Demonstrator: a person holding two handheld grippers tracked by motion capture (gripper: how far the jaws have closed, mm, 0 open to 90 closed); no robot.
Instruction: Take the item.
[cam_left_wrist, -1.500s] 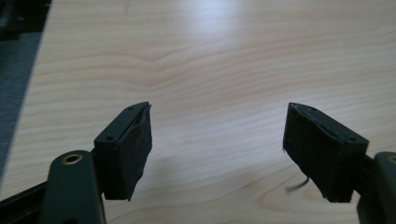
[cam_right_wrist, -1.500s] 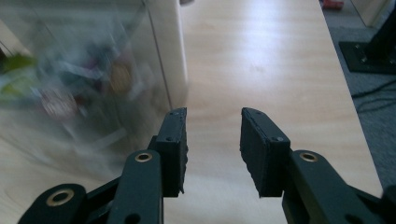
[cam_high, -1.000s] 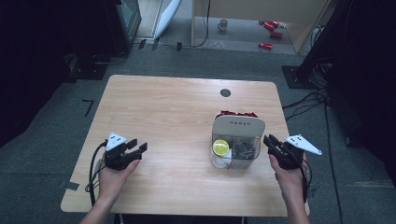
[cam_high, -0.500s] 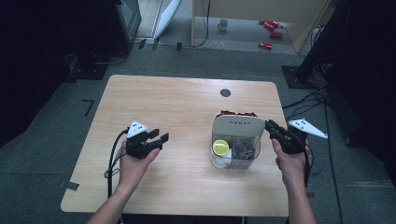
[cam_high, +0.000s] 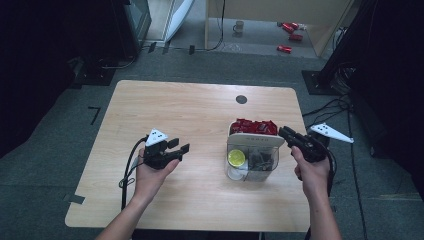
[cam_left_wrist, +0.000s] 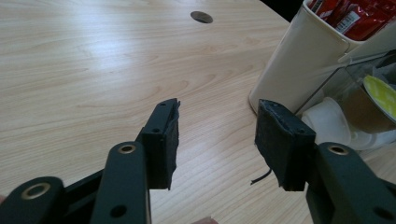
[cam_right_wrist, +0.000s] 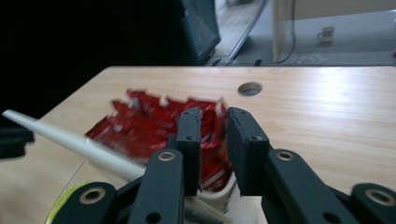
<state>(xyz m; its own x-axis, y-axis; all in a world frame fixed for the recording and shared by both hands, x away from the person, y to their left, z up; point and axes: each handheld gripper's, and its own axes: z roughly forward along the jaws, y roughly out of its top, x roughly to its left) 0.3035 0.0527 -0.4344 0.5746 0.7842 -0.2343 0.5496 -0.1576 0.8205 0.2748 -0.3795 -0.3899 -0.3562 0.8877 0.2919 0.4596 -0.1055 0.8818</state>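
Observation:
A white organizer (cam_high: 252, 141) stands right of the table's middle. Red packets (cam_high: 252, 126) fill its back bin, and a yellow-lidded cup (cam_high: 236, 158) sits in its clear front part. My left gripper (cam_high: 182, 146) hovers left of it, open and empty. In the left gripper view, the left gripper (cam_left_wrist: 217, 135) points at the organizer's white wall (cam_left_wrist: 289, 70) and the yellow-lidded cup (cam_left_wrist: 380, 93). My right gripper (cam_high: 285, 132) is at the organizer's right back corner. In the right gripper view, the right gripper (cam_right_wrist: 214, 116) holds a narrow empty gap just over the blurred red packets (cam_right_wrist: 144, 121).
A round cable hole (cam_high: 241, 99) lies behind the organizer. The left gripper's cable (cam_high: 127, 170) loops toward the table's front left. On the floor beyond the table are a mug (cam_high: 239, 26) and red items (cam_high: 290, 35). Bare wood stretches across the table's left half (cam_high: 150, 110).
My left gripper has moved right and forward toward the organizer. My right gripper has moved forward along the organizer's right side to the red packets.

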